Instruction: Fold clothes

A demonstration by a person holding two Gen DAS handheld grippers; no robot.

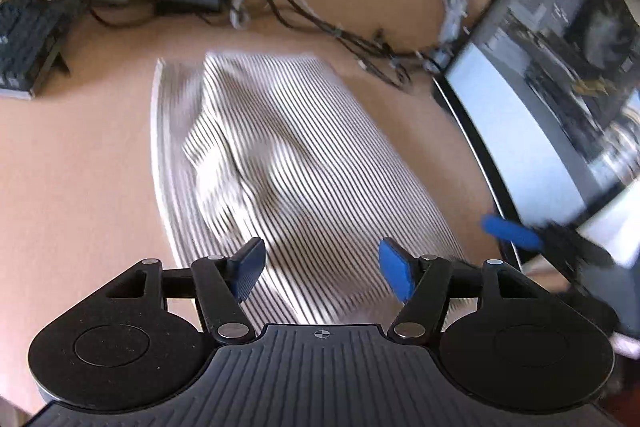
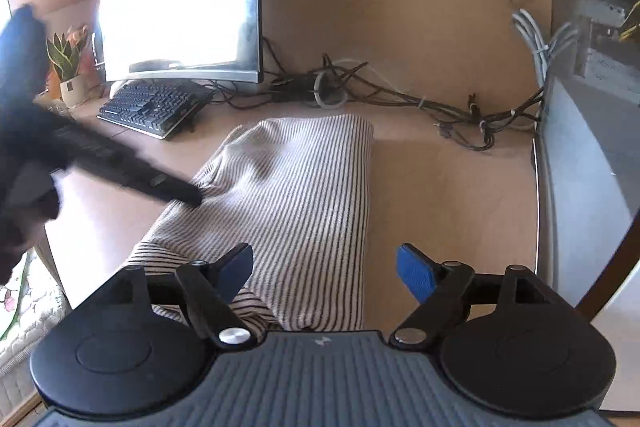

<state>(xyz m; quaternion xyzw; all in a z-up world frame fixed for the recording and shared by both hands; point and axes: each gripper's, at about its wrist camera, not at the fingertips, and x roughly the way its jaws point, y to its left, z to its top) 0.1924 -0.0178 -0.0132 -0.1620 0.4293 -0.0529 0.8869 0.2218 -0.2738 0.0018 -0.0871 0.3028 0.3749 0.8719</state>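
A black-and-white striped garment (image 1: 288,167) lies folded into a long strip on the wooden desk (image 1: 72,155). My left gripper (image 1: 322,267) is open and empty, hovering over the near end of the garment. In the right wrist view the same garment (image 2: 296,195) stretches away from me. My right gripper (image 2: 324,273) is open and empty above its near right edge. The left gripper (image 2: 176,189) shows there as a blurred black shape over the garment's left edge. A blue fingertip (image 1: 510,233) of the right gripper shows at the right of the left wrist view.
A keyboard (image 2: 154,107) and a bright monitor (image 2: 180,7) stand at the back left. A second monitor (image 1: 560,87) stands at the right. A tangle of cables (image 2: 400,99) runs along the back wall. A potted plant (image 2: 70,71) sits at the far left.
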